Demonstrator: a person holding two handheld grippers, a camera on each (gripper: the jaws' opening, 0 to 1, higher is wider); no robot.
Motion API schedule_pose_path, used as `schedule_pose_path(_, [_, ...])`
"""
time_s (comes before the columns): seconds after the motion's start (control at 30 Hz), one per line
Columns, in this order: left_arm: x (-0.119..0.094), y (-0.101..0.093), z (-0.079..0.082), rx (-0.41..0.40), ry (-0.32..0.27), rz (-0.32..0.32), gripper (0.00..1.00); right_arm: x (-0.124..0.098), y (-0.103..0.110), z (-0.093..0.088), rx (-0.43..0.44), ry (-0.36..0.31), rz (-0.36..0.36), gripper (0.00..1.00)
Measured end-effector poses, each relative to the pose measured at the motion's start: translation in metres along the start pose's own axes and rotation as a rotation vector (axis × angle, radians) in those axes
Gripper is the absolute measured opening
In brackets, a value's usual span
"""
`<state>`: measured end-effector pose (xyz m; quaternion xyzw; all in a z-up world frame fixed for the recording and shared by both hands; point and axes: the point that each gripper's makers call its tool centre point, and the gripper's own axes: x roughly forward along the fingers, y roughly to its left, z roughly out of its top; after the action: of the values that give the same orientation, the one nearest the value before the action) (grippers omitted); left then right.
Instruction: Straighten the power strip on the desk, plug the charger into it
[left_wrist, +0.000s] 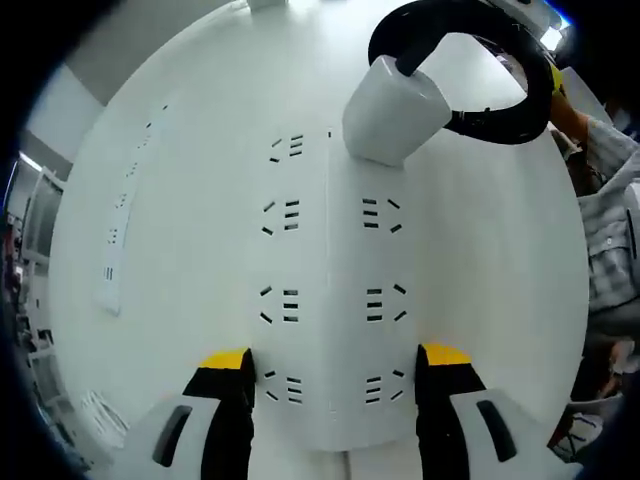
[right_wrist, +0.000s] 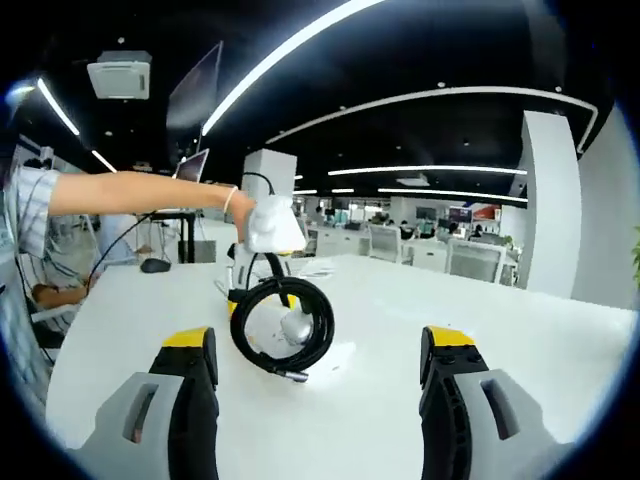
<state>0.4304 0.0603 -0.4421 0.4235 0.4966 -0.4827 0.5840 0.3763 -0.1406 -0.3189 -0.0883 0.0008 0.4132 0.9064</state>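
Note:
A wide white power strip (left_wrist: 330, 250) with two rows of sockets lies on the white desk (left_wrist: 200, 150), running away from me in the left gripper view. My left gripper (left_wrist: 335, 365) straddles its near end, both yellow-tipped jaws pressed against its long sides. At the strip's far end sits the white charger (left_wrist: 392, 115) with its black cable coil (left_wrist: 500, 120). In the right gripper view the cable coil (right_wrist: 250, 340) and charger (right_wrist: 297, 328) rest on the desk, with the left gripper (right_wrist: 262, 297) coming down over them. My right gripper (right_wrist: 318, 338) hovers open with nothing between its jaws.
A second, narrow white strip (left_wrist: 112, 240) lies on the desk to the left. A person's checked sleeve (left_wrist: 610, 240) is at the right edge. An arm (right_wrist: 140, 192) reaches in from the left, and office desks and chairs (right_wrist: 390, 240) stand behind.

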Motion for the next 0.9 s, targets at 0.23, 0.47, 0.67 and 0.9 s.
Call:
schedule_pose_path(0.23, [0.001, -0.004, -0.002, 0.003, 0.002, -0.01, 0.65, 0.02, -0.021, -0.002, -0.09, 0.021, 0.107, 0.81])
schedule_pose_path(0.47, [0.002, -0.01, -0.005, -0.001, 0.0, -0.014, 0.65, 0.05, -0.013, -0.017, -0.216, 0.078, 0.213, 0.79])
schedule_pose_path(0.67, [0.003, -0.016, -0.005, -0.001, 0.003, -0.018, 0.65, 0.07, -0.007, -0.019, -0.216, 0.093, 0.272, 0.79])
schedule_pose_path(0.9, [0.003, -0.017, -0.003, -0.003, -0.003, -0.02, 0.66, 0.087, 0.0, -0.017, -0.208, 0.098, 0.333, 0.78])
